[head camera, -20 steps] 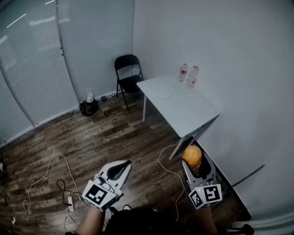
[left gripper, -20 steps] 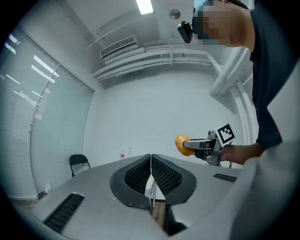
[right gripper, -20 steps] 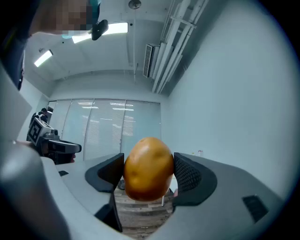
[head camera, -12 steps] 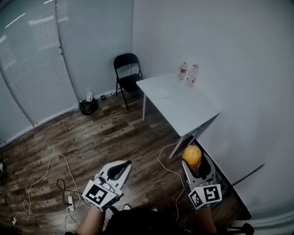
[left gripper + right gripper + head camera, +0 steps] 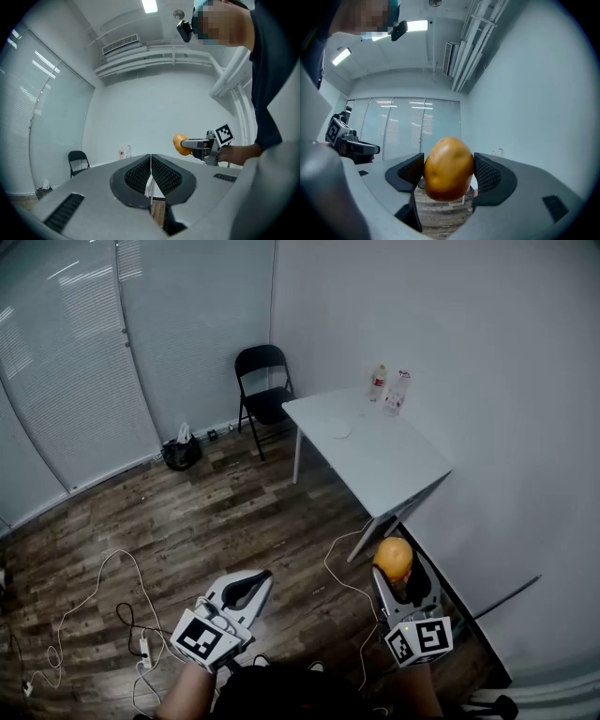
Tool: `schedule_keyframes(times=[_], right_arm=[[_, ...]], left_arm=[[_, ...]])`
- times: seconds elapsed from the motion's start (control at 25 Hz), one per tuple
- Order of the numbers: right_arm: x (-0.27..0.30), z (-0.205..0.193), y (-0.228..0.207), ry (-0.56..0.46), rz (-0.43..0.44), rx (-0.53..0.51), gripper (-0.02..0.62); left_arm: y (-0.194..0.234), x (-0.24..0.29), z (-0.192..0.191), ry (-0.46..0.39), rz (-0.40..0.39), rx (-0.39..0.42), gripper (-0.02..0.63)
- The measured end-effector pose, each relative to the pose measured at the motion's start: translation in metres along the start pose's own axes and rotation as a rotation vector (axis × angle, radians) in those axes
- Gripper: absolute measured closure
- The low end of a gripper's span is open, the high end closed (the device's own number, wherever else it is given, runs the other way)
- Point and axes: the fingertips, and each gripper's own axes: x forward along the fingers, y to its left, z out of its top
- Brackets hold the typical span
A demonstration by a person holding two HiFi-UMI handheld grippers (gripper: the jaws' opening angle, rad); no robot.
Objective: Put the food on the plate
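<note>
A round orange-brown piece of food (image 5: 393,558) sits between the pads of my right gripper (image 5: 396,570), held in the air above the floor at the lower right of the head view. In the right gripper view the food (image 5: 448,168) fills the gap, with both pads pressing on it. My left gripper (image 5: 251,582) hangs at the lower left, its jaws shut with nothing between them (image 5: 151,164). A small white plate (image 5: 338,431) lies on the white table (image 5: 375,465), far ahead of both grippers.
Two bottles (image 5: 379,382) (image 5: 397,392) stand at the table's far edge by the wall. A black folding chair (image 5: 263,390) stands left of the table. A dark bin (image 5: 180,456) is by the blinds. Cables (image 5: 103,577) and a power strip (image 5: 143,650) lie on the wooden floor.
The head view has shifted very slightly; both grippers keep the same pose and the food stays held.
</note>
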Motion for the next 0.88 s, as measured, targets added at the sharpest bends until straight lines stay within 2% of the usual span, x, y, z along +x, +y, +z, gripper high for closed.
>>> schedule_keyframes(times=[0.56,0.72,0.88], right_arm=[[0.059,-0.018,0.081,0.005,-0.003,-0.015,0.259],[0.080,-0.018,0.084,0.005,0.013,-0.027,0.259],[0.107,-0.021,0.070,0.003,0.040,-0.027,0.259]], left_arm=[[0.081,-0.050,-0.023,0.025,-0.029,-0.010,0.583],[0.099,-0.041,-0.021,0.024,-0.024,-0.008,0.583],[0.113,-0.023,-0.016,-0.011,-0.011,0.005,0.583]])
